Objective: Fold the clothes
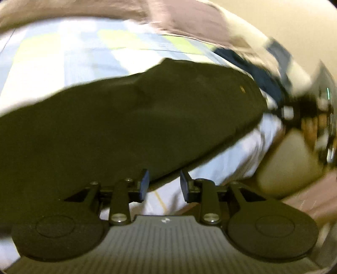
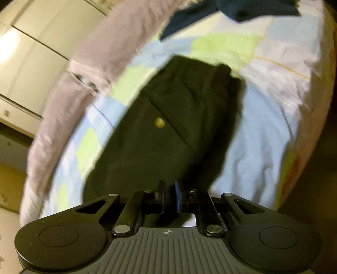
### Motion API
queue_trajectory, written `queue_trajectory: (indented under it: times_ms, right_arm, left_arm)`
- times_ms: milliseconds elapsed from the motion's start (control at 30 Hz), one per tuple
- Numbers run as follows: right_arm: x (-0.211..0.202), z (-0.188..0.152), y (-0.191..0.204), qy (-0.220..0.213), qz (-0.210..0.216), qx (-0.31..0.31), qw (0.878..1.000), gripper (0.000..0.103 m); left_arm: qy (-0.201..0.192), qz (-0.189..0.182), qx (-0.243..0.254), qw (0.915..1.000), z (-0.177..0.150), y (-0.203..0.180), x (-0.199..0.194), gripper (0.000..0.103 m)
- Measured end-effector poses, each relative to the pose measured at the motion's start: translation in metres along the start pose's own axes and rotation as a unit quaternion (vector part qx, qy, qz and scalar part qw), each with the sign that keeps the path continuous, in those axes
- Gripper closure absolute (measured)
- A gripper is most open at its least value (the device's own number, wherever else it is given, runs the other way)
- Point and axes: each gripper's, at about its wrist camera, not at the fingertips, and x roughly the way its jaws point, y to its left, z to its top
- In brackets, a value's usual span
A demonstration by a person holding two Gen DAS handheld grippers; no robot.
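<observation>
A dark olive-black pair of trousers [image 1: 130, 118] with a small brass button [image 2: 159, 122] lies across a bed sheet [image 1: 63, 52] of pale blue, green and white patches. My left gripper [image 1: 164, 185] is open at the garment's near edge, with white sheet showing between its fingers and the left fingertip [image 1: 145, 179] against the dark cloth. In the right wrist view the trousers [image 2: 168, 126] stretch away from my right gripper [image 2: 170, 196]. Its jaws stand nearly together, shut on the near end of the dark cloth. Both views are motion-blurred.
A mauve blanket [image 2: 99, 54] is bunched along the far side of the bed [image 1: 189, 19]. A navy garment [image 2: 231, 12] lies beyond the trousers [image 1: 252, 69]. Pale cupboard doors [image 2: 31, 52] stand to the left, and dark clutter [image 1: 316, 118] lies off the bed's right edge.
</observation>
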Motion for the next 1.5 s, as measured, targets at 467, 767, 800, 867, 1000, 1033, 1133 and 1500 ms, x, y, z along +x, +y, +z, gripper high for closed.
queue_trajectory:
  times_ms: [467, 767, 800, 867, 1000, 1033, 1133, 1500]
  right_arm:
    - [0.025, -0.018, -0.06, -0.034, 0.161, 0.057, 0.985, 0.09]
    - [0.048, -0.002, -0.06, -0.017, 0.174, 0.079, 0.981, 0.091]
    - [0.048, -0.003, -0.058, -0.019, 0.171, 0.072, 0.982, 0.1]
    - [0.044, -0.002, -0.054, -0.033, 0.158, 0.052, 0.986, 0.103]
    - [0.016, -0.002, -0.059, -0.086, 0.139, 0.031, 0.986, 0.103]
    - [0.013, -0.003, -0.066, -0.086, 0.142, 0.044, 0.985, 0.103]
    - [0.017, -0.004, -0.085, -0.068, 0.169, 0.089, 0.979, 0.098]
    - [0.033, 0.012, -0.092, -0.036, 0.187, 0.092, 0.977, 0.073]
  left_arm:
    - [-0.117, 0.088, 0.304, 0.9415, -0.063, -0.031, 0.024, 0.076]
    - [-0.094, 0.159, 0.445, 0.8762, -0.077, -0.057, 0.035, 0.098]
    - [-0.096, 0.161, 0.444, 0.876, -0.076, -0.056, 0.035, 0.098]
    - [-0.11, 0.171, 0.45, 0.8699, -0.076, -0.058, 0.03, 0.099]
    - [-0.134, 0.171, 0.418, 0.8818, -0.073, -0.057, 0.017, 0.099]
    - [-0.131, 0.172, 0.414, 0.8843, -0.075, -0.057, 0.02, 0.099]
    - [-0.118, 0.178, 0.412, 0.8861, -0.081, -0.058, 0.034, 0.099]
    - [-0.112, 0.167, 0.372, 0.9064, -0.077, -0.054, 0.035, 0.098]
